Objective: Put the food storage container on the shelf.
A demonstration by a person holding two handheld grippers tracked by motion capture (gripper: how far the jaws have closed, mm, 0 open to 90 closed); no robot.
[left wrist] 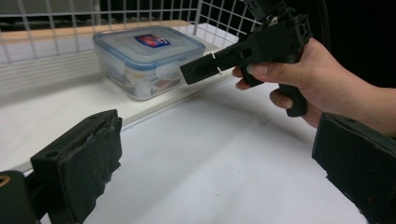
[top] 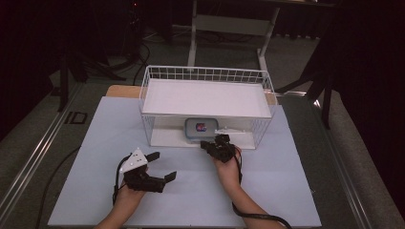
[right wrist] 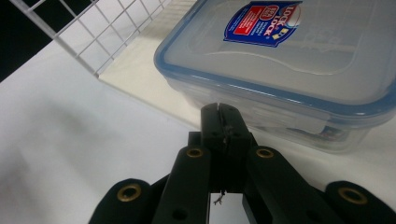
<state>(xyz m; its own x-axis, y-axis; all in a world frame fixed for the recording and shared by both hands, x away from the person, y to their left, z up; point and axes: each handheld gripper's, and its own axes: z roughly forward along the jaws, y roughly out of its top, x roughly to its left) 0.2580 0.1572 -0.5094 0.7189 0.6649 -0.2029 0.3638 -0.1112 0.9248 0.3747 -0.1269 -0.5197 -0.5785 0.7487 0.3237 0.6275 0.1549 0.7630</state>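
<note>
- Toward the near-left of the counter (top: 95,143), the left tongs (top: 162,167) hover just above the surface with jaws spread wide and nothing between them; in the left gripper view the two black pads (left wrist: 79,158) stand far apart over bare counter. They have no part in the work yet, as far as I can judge.
- At the middle of the counter, toward its far edge, the white wire basket (top: 205,76) stands with a flat shelf on top; under that shelf, at the basket's open near side, sits the lidded plastic box (top: 201,129), blue-rimmed, labelled, lid on.
- Just right of centre, the right tongs (top: 216,143) point at the box's near edge, jaws pressed together on nothing, tips just beside the box wall; whether they touch it I cannot tell (right wrist: 219,123).
- Judged from this, the box is not gripped or moved out; nearly all of the handling is left to do.
</note>
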